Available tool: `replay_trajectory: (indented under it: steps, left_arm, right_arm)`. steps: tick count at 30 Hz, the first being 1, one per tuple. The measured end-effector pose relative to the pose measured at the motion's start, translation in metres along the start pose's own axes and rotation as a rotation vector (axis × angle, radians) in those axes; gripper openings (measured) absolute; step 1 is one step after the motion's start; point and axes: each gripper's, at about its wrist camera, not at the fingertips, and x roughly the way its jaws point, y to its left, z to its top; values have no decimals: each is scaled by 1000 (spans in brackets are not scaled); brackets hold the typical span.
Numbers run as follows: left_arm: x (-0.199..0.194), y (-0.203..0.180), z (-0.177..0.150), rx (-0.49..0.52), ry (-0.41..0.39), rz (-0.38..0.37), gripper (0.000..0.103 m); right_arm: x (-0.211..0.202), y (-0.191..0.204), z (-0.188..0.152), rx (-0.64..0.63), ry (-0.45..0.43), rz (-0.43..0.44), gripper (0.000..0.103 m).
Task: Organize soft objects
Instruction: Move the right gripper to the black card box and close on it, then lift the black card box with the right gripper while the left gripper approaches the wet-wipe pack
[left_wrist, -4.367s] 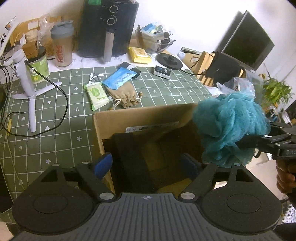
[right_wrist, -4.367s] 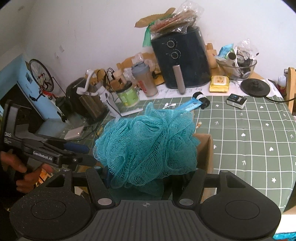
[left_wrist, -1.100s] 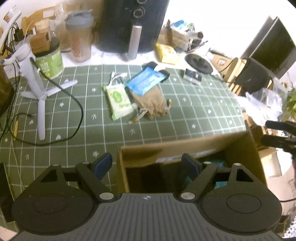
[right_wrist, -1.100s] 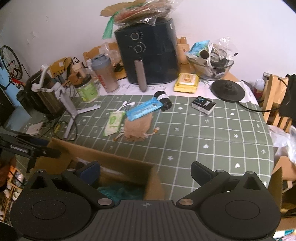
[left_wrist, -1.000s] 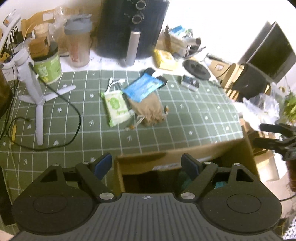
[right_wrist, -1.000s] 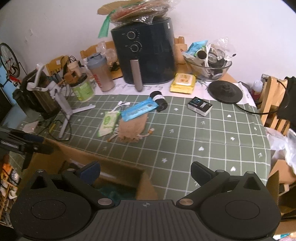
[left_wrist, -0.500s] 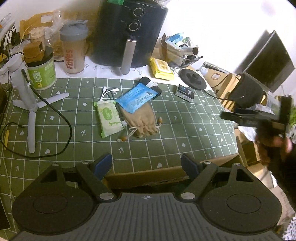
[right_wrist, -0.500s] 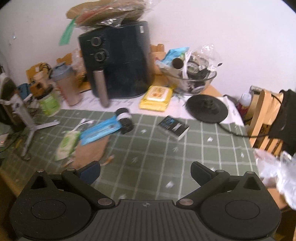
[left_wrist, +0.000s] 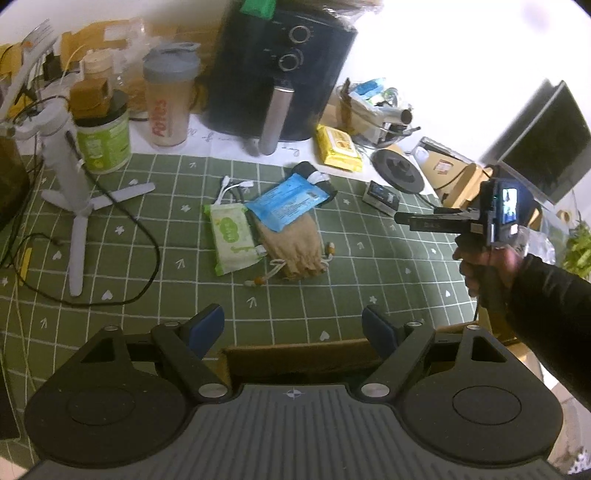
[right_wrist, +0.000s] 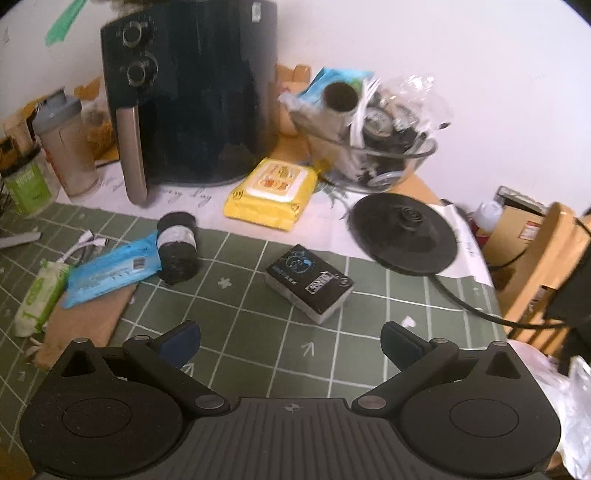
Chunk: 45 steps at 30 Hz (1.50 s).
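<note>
My left gripper hangs open and empty over the far wall of the cardboard box at the table's near edge. Beyond it on the green checked cloth lie a tan drawstring pouch, a green wipes pack and a blue wipes pack. My right gripper is open and empty above the cloth, just short of a small black tissue pack. The left wrist view shows it from the side, held in a hand over the table's right part. A yellow wipes pack lies further back. The teal bath pouf is out of sight.
A black air fryer, a shaker bottle and a green jar line the back. A white tripod with a black cable stands at left. A black roll, a kettle base and a cluttered glass bowl sit at right.
My right gripper has travelled forward and down over the table, away from the box and toward the black tissue pack. The left view has tilted up off the box opening.
</note>
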Motion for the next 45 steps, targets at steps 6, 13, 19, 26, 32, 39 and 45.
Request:
replay_trajectory:
  steps: [6,13,19,26,32,39,45]
  left_arm:
    - [-2,8,-5,-44,9,26,82]
    - [-6,16,-9,-84,6,50,82]
    - [-4,21,-13,-118,23,70,82]
    - [-4,21,-12,-119,23,85,82]
    - [-1,22,-11,-135,17,90,82]
    - [0,16,-12,-125,21,91,82]
    - [-2,13,-7,-105,3,89,82]
  right_arm:
    - [38,-6,10,-37,28,8,103]
    - [74,-16,26,-74,33,-9,102]
    - [94,-20,40,-92,42,41,92]
    - [104,-19,40,-108,108,121,87]
    - [94,-16,35,-77,121,217,74]
    - [109,-7,38,-64,145,179,60]
    - [107,-2,35,-27,126,118,52]
